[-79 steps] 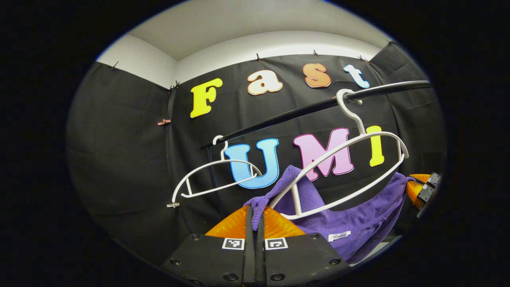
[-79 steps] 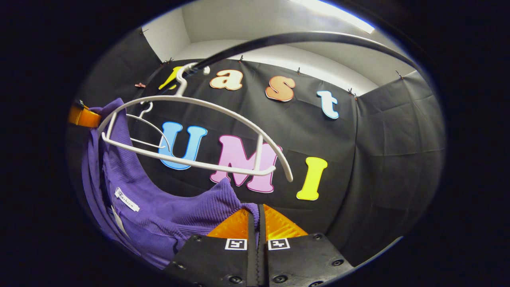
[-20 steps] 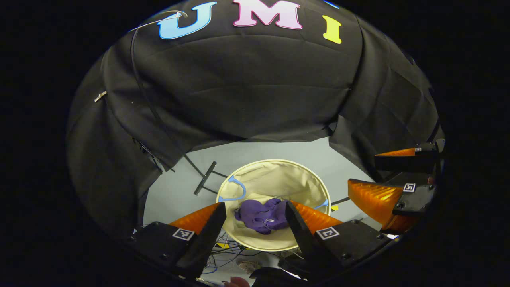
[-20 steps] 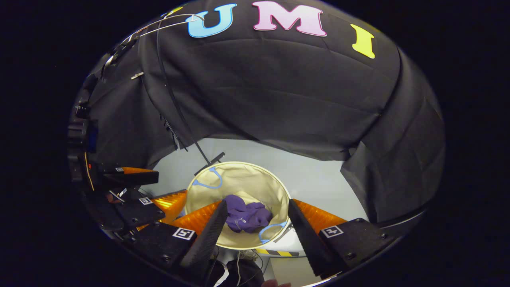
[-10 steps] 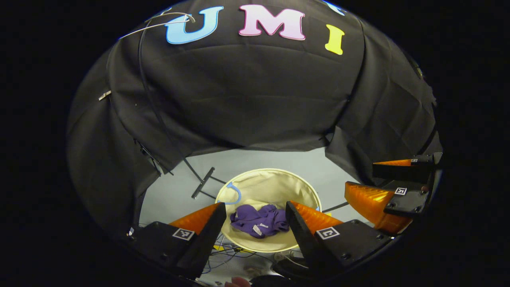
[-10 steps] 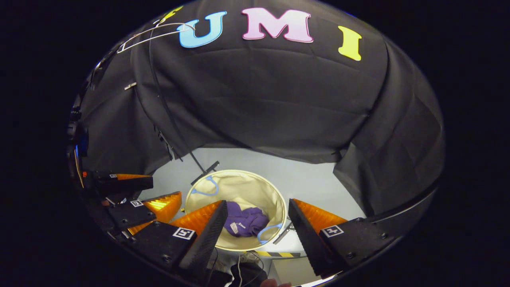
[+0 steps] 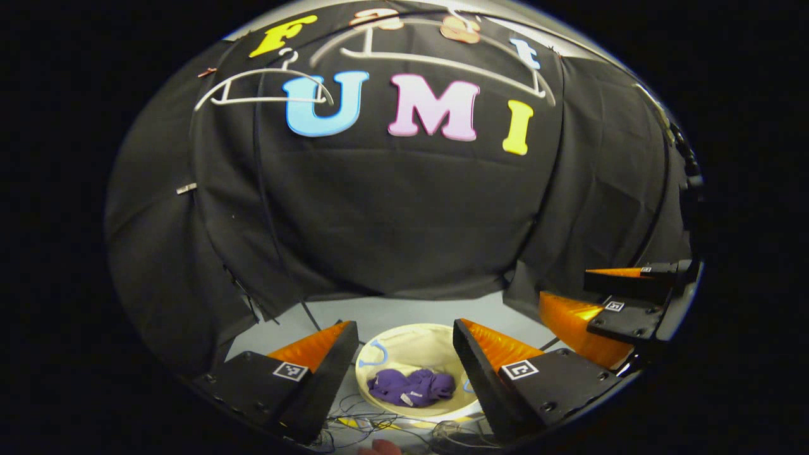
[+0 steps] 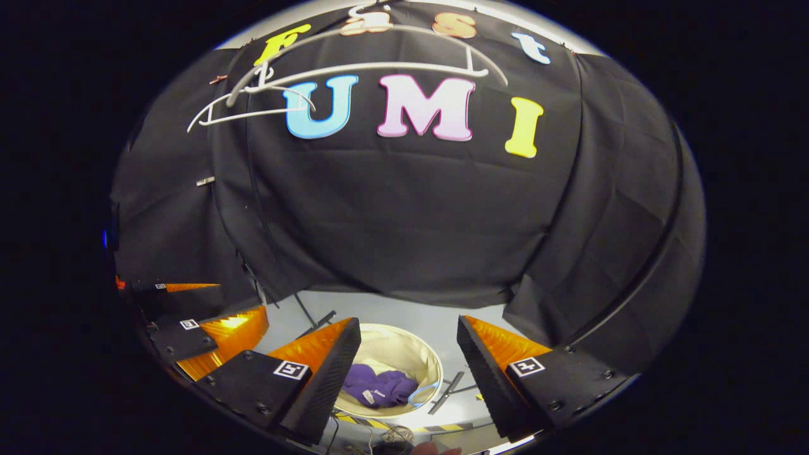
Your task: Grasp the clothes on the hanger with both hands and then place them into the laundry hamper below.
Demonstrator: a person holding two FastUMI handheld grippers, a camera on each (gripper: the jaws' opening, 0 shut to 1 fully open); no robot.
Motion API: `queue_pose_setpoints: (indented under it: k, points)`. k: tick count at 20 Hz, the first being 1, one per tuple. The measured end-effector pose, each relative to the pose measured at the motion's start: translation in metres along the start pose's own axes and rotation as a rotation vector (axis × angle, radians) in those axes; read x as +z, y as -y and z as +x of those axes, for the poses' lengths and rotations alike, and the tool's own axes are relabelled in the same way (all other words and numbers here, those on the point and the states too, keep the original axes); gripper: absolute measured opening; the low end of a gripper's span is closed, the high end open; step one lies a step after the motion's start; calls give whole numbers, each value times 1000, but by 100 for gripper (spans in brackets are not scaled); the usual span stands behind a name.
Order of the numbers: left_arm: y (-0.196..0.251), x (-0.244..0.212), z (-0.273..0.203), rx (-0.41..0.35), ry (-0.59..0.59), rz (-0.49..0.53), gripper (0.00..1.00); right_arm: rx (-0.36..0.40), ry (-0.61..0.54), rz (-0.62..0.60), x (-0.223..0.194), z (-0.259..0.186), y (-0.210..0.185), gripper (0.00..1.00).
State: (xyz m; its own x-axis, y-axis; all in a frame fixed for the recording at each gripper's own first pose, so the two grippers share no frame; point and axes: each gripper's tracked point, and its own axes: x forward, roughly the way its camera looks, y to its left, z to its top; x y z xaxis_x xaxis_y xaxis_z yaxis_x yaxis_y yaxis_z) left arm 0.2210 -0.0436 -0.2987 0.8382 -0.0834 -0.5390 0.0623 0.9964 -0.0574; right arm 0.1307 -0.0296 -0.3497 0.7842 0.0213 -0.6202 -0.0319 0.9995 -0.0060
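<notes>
down on the pale floor, seen from the left gripper view, tangled cables lie just in front of the round cream laundry hamper. the purple clothes lie crumpled in the bottom of the hamper, with a small white label showing, touched by neither gripper. a blue handle loop sits on the hamper's inner wall at the left. the left gripper hangs well above the hamper with its two fingers spread wide apart and nothing between them but open air. to the right of it, the right gripper shows from the side, its fingers also parted and bare.

up on the black cloth wall, a small white hanger hangs at the left and a larger white hanger to its right, both bare. a thin black pole runs down the wall below the small hanger.

over in the right gripper view, the left gripper shows at the far left, fingers apart. the right gripper is wide open and empty above the hamper, where the clothes rest beside another blue handle. a striped tape strip lies on the floor at the hamper's near edge.
</notes>
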Motion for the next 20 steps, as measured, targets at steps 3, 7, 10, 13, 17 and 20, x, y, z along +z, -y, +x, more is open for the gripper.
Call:
queue_pose_setpoints:
  k: [3, 7, 10, 13, 17, 20]
  points:
    - [-15, 31, -46, 10, 109, -6, 95, -11, 74, 39, 30, -40, -14, 99]
    - [-18, 73, -108, 18, 243, 13, 96, -28, 205, 53, 78, -93, -25, 99]
    - [-22, 97, -156, 17, 333, 21, 96, -44, 322, 25, 113, -134, -28, 99]
    - [-22, 117, -189, 17, 401, 8, 96, -47, 407, 17, 137, -169, -30, 100]
    - [-28, 143, -219, 40, 469, 17, 97, -45, 483, 41, 167, -200, -27, 98]
    - [-29, 159, -237, 62, 515, 23, 96, -45, 514, 33, 182, -214, -25, 100]
